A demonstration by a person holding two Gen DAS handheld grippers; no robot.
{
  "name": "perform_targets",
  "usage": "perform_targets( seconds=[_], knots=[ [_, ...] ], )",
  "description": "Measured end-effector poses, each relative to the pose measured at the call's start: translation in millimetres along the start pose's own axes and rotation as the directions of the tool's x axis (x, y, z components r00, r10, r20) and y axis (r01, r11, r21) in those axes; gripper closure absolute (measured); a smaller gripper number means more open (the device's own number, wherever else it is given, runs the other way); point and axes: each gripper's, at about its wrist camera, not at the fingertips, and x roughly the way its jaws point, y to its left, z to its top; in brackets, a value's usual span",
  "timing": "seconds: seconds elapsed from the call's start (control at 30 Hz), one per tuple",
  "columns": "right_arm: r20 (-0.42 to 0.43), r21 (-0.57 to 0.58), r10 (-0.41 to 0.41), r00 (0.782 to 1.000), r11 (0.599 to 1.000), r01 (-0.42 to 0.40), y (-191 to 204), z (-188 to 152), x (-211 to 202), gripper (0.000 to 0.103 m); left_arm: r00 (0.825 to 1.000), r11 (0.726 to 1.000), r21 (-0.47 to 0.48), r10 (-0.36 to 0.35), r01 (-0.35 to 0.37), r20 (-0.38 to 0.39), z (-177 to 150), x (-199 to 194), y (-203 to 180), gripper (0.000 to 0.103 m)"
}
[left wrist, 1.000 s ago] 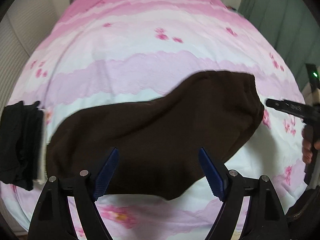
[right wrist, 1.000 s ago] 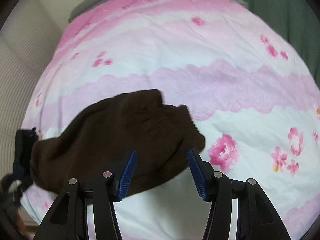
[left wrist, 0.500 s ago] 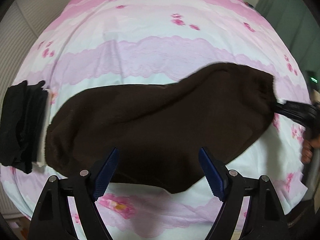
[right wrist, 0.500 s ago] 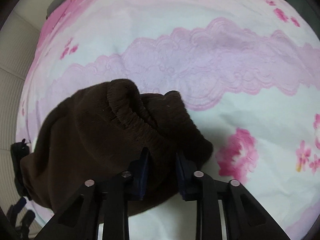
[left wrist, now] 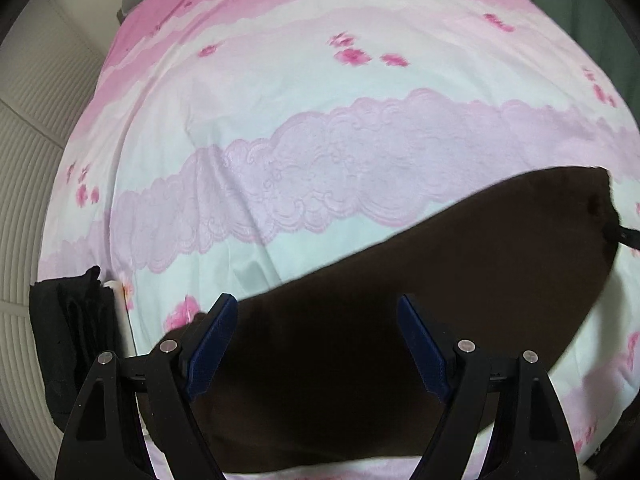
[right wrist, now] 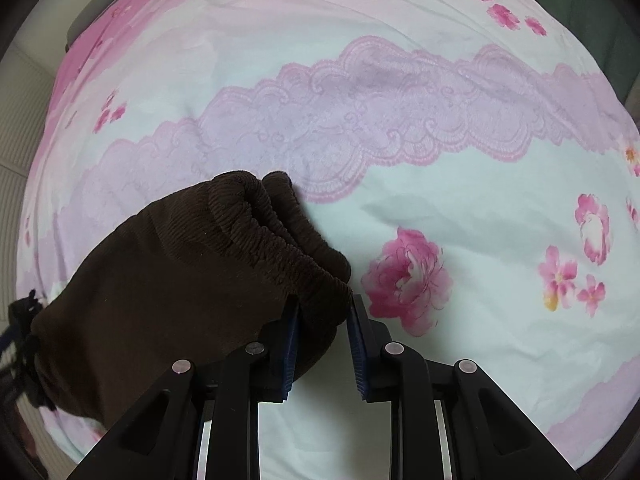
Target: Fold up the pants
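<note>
While one pants [right wrist: 168,280] lies flat, two hand-held grippers: right [right wrist: 322,320] clamped, left [left wrist: 318,344] wide.

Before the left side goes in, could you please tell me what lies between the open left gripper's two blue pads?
Only the dark brown fleece pants, lying below the left gripper, in the left wrist view.

Dark brown pants [right wrist: 168,280] flat on bed, waistband bunched

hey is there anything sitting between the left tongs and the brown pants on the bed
Nothing visible. The left tongs hang open directly over the brown pants, with only air between. The black folded clothes lie off to the side. The right tongs already pinch the waistband.
</note>
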Motion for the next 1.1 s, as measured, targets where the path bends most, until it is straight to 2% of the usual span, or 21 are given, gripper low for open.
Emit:
perform_targets(
  seconds=[0.07, 0.17, 0.23, 0.27, 0.3, 0.33, 0.4, 0.5, 0.63, 0.67, 0.7, 0.73, 0.8, 0.93, 1.03, 1.1],
  knots=[
    [0.023, 0.007, -0.010, 1.000, 1.000, 0.010, -3, 2, 2, 0.079, 1.000, 1.000, -0.012, -0.015, 0.015, -0.010, 2, 3, -1, 0.021],
    [-0.009, 0.007, -0.011, 1.000, 1.000, 0.011, -7, 4, 10, 0.076, 0.999, 0.999, -0.017, -0.048, 0.048, 0.009, -3, -5, -7, 0.021],
    [0.006, -0.015, -0.018, 1.000, 1.000, 0.018, -3, 5, 1, 0.057, 0.998, 0.999, -0.003, -0.051, 0.051, 0.029, -9, -14, -14, 0.021],
    [0.033, -0.039, -0.026, 0.999, 0.999, 0.027, -1, 5, -7, 0.052, 0.998, 0.999, 0.004, -0.053, 0.053, 0.036, -12, -18, -16, 0.021],
    [0.087, -0.079, -0.022, 0.996, 0.996, 0.029, 4, 5, -21, 0.042, 0.997, 0.998, 0.013, -0.062, 0.061, 0.046, -17, -24, -20, 0.021],
    [0.143, -0.125, -0.006, 0.990, 0.992, 0.024, 9, 6, -34, 0.039, 0.996, 0.997, 0.016, -0.071, 0.070, 0.049, -19, -27, -23, 0.021],
    [0.205, -0.198, 0.022, 0.979, 0.980, 0.019, 19, 11, -48, 0.039, 0.994, 0.996, 0.014, -0.094, 0.093, 0.050, -24, -33, -28, 0.021],
    [0.204, -0.257, 0.056, 0.977, 0.966, -0.002, 30, 29, -43, 0.039, 0.991, 0.992, 0.011, -0.126, 0.125, 0.045, -28, -38, -38, 0.021],
    [0.095, -0.274, 0.084, 0.992, 0.960, -0.055, 34, 54, -4, 0.046, 0.989, 0.990, -0.006, -0.139, 0.140, 0.042, -29, -40, -43, 0.021],
    [0.083, -0.284, 0.082, 0.993, 0.957, -0.055, 36, 56, 2, 0.049, 0.989, 0.990, -0.012, -0.142, 0.142, 0.038, -28, -39, -44, 0.021],
    [0.081, -0.290, 0.042, 0.996, 0.957, -0.016, 36, 60, 10, 0.052, 0.989, 0.990, -0.016, -0.141, 0.142, 0.036, -28, -39, -44, 0.021],
    [0.077, -0.278, 0.016, 0.997, 0.961, 0.006, 34, 63, 15, 0.052, 0.989, 0.989, -0.023, -0.142, 0.143, 0.035, -27, -38, -44, 0.021],
    [0.062, -0.231, 0.039, 0.997, 0.973, -0.023, 27, 65, 19, 0.052, 0.988, 0.988, -0.033, -0.148, 0.149, 0.033, -26, -38, -45, 0.021],
    [0.041, -0.216, 0.032, 0.999, 0.976, -0.023, 24, 69, 29, 0.051, 0.989, 0.989, -0.027, -0.144, 0.145, 0.040, -26, -41, -47, 0.021],
    [0.020, -0.165, 0.065, 0.998, 0.984, -0.060, 15, 68, 32, 0.043, 0.989, 0.989, -0.025, -0.142, 0.143, 0.042, -25, -43, -48, 0.021],
    [-0.006, -0.122, 0.121, 0.993, 0.985, -0.121, 7, 65, 34, 0.042, 0.989, 0.990, -0.028, -0.138, 0.139, 0.047, -24, -45, -49, 0.021]
  ],
)
